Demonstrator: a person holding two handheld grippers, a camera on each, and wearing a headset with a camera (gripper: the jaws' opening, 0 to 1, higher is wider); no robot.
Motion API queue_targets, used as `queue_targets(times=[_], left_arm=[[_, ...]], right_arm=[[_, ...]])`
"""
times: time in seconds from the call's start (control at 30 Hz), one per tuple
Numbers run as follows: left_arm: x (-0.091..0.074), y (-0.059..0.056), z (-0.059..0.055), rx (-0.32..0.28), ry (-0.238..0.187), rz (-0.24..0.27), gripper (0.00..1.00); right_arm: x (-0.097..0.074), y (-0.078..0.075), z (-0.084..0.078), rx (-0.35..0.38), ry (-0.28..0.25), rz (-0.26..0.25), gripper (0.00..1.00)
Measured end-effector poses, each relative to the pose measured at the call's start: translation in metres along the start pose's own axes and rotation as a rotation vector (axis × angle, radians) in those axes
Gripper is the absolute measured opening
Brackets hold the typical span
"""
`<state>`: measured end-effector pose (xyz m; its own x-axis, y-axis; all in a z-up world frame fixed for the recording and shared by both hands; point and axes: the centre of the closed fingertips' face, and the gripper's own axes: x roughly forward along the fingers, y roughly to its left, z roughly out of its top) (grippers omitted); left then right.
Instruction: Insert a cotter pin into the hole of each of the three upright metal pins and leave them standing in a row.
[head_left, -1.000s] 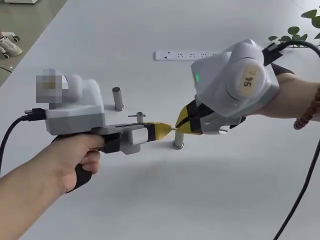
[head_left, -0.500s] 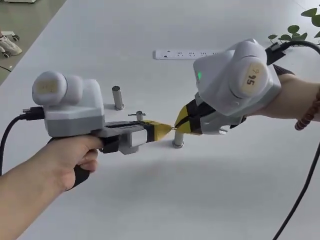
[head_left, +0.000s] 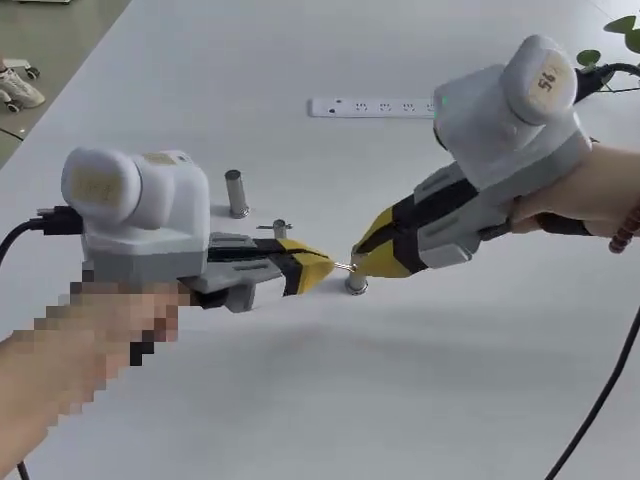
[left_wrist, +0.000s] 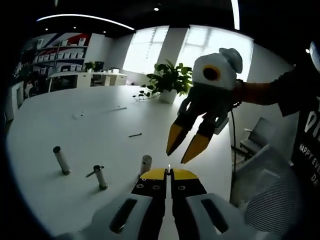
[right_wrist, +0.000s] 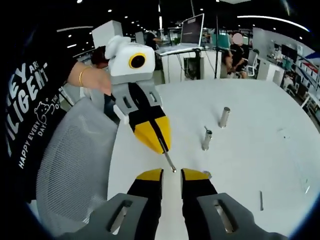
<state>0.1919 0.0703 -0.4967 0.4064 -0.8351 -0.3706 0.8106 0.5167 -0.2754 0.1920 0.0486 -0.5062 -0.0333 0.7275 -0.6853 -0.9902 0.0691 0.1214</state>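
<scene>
Three upright metal pins stand in a row on the white table (head_left: 300, 400): a bare far pin (head_left: 236, 195), a middle pin (head_left: 281, 232) with a cotter pin through its top, and a near pin (head_left: 356, 285) just below the gripper tips. My left gripper (head_left: 322, 265) is shut on a thin cotter pin (head_left: 341, 266) that sticks out past its yellow tips, above the near pin. My right gripper (head_left: 360, 262) faces it with its jaws slightly apart and nothing between them. In the right gripper view the cotter pin (right_wrist: 168, 159) points toward my open right gripper (right_wrist: 171, 173).
A white power strip (head_left: 375, 107) lies at the back of the table. A potted plant (head_left: 590, 60) stands at the far right edge. A loose cotter pin (right_wrist: 260, 200) lies on the table beyond the row. An office chair (right_wrist: 75, 165) is beside the table.
My right gripper has rolled and lifted up to the right, and its tips have parted from the left gripper's tips. The cotter pin stays in the left gripper, which dropped slightly.
</scene>
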Motion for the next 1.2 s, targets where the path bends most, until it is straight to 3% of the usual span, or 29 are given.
queue_targets(times=[0.17, 0.43, 0.77, 1.2], left_arm=[[-0.001, -0.009, -0.004, 0.1, 0.022, -0.042, 0.0], [0.0, -0.025, -0.009, 0.172, 0.035, -0.116, 0.0], [-0.001, -0.038, -0.008, 0.178, -0.003, -0.181, 0.0], [-0.001, -0.045, -0.008, 0.157, -0.029, -0.201, 0.0]], right_arm=[[-0.004, 0.008, -0.006, 0.07, -0.038, 0.064, 0.09], [-0.005, 0.027, -0.011, 0.071, -0.066, 0.157, 0.09], [-0.001, 0.044, -0.017, 0.029, -0.076, 0.23, 0.08], [0.004, 0.055, -0.013, 0.048, -0.125, 0.286, 0.05]])
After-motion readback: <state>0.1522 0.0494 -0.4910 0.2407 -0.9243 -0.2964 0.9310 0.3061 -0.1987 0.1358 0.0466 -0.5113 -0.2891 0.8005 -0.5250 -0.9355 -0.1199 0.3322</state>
